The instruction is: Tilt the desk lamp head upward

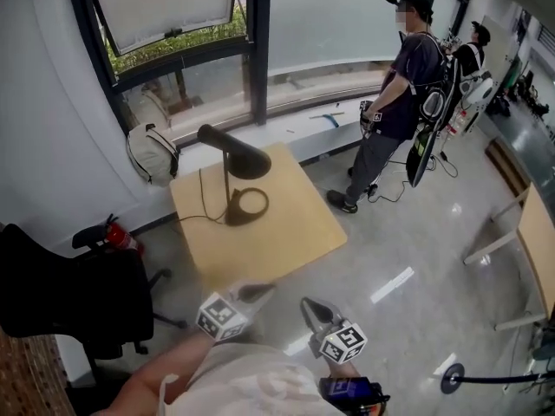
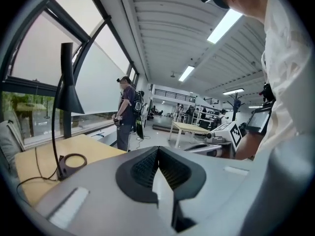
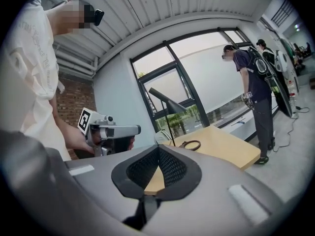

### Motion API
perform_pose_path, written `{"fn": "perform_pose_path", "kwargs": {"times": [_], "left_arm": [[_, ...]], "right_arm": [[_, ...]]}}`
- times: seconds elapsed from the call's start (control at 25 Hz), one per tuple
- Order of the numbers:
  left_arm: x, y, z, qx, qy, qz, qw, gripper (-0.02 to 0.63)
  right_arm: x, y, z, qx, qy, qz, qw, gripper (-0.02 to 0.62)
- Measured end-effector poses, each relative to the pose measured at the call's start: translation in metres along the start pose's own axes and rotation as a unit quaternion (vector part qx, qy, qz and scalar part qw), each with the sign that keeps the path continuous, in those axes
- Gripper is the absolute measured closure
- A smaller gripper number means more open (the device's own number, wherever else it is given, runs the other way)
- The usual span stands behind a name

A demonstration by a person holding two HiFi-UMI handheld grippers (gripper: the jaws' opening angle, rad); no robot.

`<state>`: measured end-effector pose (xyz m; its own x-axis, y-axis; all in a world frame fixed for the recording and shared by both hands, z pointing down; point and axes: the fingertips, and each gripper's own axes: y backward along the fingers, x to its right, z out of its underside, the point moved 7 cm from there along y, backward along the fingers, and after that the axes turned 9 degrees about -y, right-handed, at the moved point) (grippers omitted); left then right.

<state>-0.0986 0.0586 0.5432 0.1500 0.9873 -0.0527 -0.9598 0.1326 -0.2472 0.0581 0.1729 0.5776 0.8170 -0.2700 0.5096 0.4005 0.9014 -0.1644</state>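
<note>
Nothing is done yet: the lamp (image 1: 232, 165) stands on the table (image 1: 290, 224) with its head drooping, well apart from my left gripper (image 1: 263, 290) and right gripper (image 1: 310, 305), both clenched on nothing.

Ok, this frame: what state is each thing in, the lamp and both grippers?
desk lamp: upright on the table, untouched, no glow visible
lamp head: angled downward, not yet tilted up
left gripper: shut, empty, away from the lamp
right gripper: shut, empty, away from the lamp
</note>
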Motion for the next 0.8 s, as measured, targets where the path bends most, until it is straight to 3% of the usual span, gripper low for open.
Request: {"fn": "perform_pose_path", "kwargs": {"times": [0.28,0.52,0.8], "left_arm": [[-0.065,-0.008,-0.039,0.043,-0.026,-0.02,0.9986,0.604],[-0.123,0.021,-0.05,0.055,-0.043,-0.072,0.995,0.604],[-0.148,0.048,-0.052,0.046,-0.044,-0.147,0.987,0.6]], "right_arm": [[0.019,-0.051,-0.047,0.001,0.024,0.006,1.0,0.581],[0.025,-0.114,-0.081,-0.004,0.045,-0.015,0.999,0.581],[0.031,-0.162,-0.089,-0.034,0.047,-0.056,0.997,0.581]]}}
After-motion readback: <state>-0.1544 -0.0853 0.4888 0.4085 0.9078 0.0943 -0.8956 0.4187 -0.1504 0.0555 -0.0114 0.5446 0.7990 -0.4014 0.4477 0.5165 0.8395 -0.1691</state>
